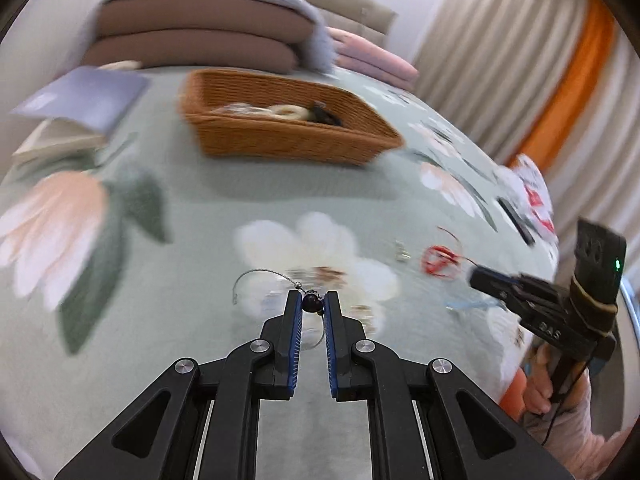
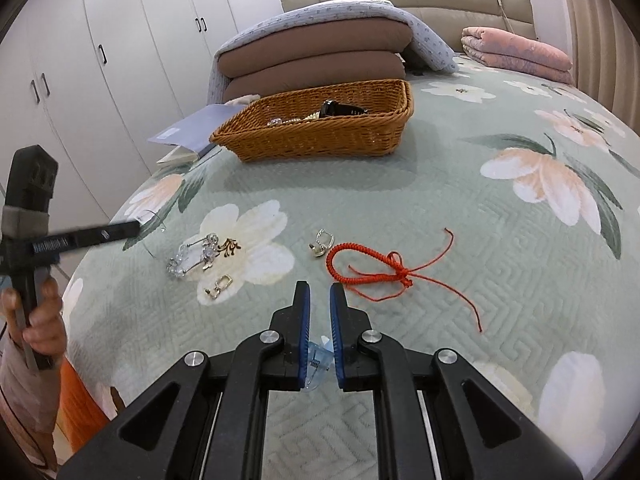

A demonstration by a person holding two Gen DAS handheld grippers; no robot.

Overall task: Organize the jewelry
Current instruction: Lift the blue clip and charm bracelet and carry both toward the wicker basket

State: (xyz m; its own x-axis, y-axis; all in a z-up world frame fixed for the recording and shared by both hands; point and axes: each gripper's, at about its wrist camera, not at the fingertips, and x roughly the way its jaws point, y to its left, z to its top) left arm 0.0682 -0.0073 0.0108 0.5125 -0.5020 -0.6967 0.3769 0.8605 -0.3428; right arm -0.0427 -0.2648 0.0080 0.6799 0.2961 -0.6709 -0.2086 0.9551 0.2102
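Observation:
My left gripper [image 1: 313, 300] is shut on a dark bead [image 1: 312, 302] of a thin silver necklace [image 1: 256, 274], lifted a little above the floral bedspread. A wicker basket [image 1: 280, 140] holding some jewelry stands farther back; it also shows in the right wrist view [image 2: 320, 136]. My right gripper [image 2: 319, 292] is slightly open over the bedspread, with a clear blue clip [image 2: 318, 360] lying below between its fingers. A red cord bracelet [image 2: 372, 268], a silver earring [image 2: 322, 244], crystal pieces [image 2: 196, 256] and a gold earring [image 2: 220, 286] lie on the bed ahead of it.
Stacked brown cushions [image 2: 316, 60] under a blue-grey blanket and a folded pink quilt [image 2: 516, 56] sit behind the basket. A blue booklet [image 2: 192, 128] lies left of the basket. White wardrobes stand at the left, curtains at the right.

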